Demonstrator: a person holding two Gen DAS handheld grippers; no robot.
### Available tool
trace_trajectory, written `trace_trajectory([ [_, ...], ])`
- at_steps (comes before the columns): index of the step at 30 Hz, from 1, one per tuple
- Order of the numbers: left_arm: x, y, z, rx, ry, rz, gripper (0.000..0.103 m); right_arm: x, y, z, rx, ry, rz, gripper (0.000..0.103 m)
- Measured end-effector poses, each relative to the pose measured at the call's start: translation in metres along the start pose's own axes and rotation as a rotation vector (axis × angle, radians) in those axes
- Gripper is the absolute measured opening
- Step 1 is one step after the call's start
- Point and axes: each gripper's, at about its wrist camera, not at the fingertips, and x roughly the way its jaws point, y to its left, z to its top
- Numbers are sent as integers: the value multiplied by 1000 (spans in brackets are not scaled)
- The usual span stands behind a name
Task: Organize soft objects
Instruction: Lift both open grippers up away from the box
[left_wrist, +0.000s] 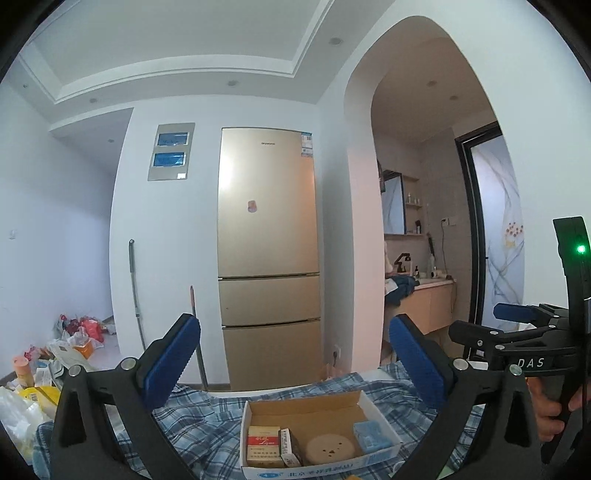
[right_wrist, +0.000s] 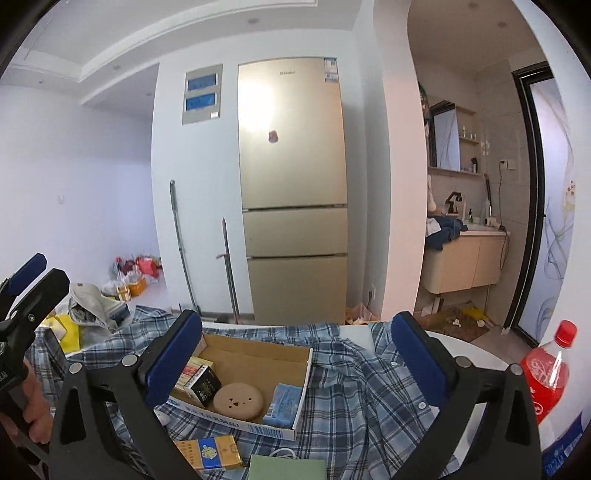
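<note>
Both claws, the left gripper (left_wrist: 291, 358) and the right gripper (right_wrist: 295, 354), stand wide apart with nothing between, above the cardboard box (right_wrist: 255, 356) on the checked shirt (right_wrist: 351, 391).

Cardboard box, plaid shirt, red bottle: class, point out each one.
Cardboard box (right_wrist: 258, 356): right wrist view, bare inner floor.
Plaid shirt (right_wrist: 347, 391): right wrist view, rumpled middle.
Red bottle (right_wrist: 546, 373): right wrist view, labelled body.
</note>
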Motion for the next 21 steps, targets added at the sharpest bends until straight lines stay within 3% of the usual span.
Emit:
trace_trajectory([
  [9,-24,-4,-7,0,-5,-25,103,-18,-8,-15,27,-27,5,102],
  [13,-31,-2,-18,-1,-32,6,103,-23,-8,-28,12,-53,14,103],
  [21,-19,-4,-49,20,41,-14,103,-17,-4,-59,-1,-63,20,103],
])
